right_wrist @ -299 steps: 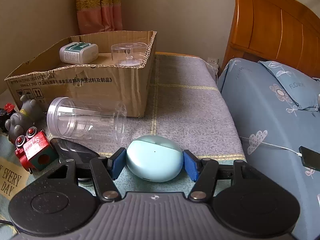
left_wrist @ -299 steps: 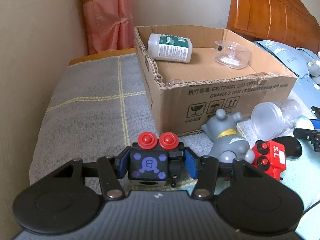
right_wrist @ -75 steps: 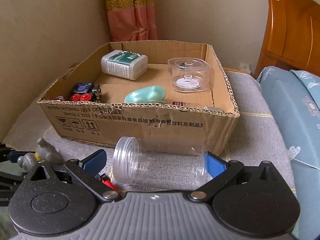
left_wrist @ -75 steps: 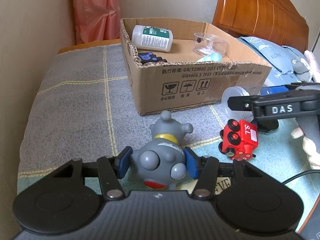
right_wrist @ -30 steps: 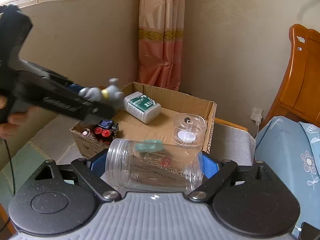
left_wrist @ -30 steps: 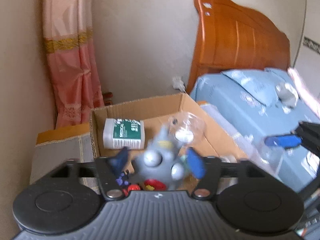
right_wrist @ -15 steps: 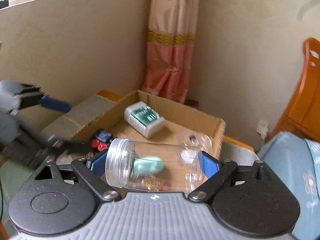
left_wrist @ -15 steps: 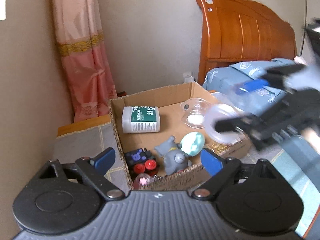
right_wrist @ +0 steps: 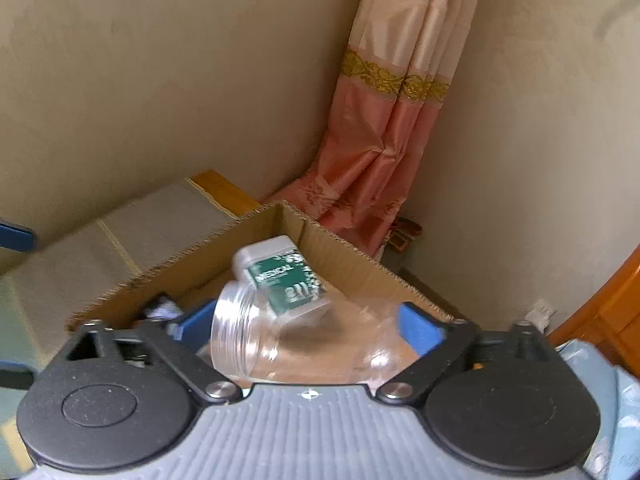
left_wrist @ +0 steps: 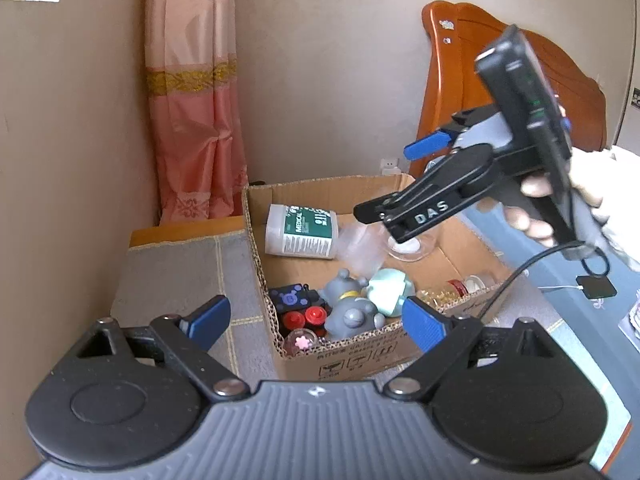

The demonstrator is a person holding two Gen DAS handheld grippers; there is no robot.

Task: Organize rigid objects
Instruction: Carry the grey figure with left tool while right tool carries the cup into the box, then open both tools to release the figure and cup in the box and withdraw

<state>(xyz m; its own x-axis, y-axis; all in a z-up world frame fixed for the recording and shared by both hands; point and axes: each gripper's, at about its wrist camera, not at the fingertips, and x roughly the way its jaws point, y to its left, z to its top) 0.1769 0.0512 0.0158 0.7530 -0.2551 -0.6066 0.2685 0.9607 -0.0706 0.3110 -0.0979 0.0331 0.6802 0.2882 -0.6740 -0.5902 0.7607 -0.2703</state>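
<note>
Reading "MEDICAL" in white on its green label, the white plastic bottle [left_wrist: 301, 231] lies inside the open cardboard box [left_wrist: 348, 354]. Printed "DAS", the right gripper [right_wrist: 308, 328], jaws spread, has the clear plastic jar [right_wrist: 296, 336] between its pads over the box; whether they touch it I cannot tell. The left gripper [left_wrist: 316, 320] hangs spread wide, holding nothing.

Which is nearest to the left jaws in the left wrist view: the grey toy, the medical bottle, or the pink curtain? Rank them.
1. Grey toy, front of the cardboard box.
2. Medical bottle, back of the box.
3. Pink curtain, left corner behind the box.
</note>
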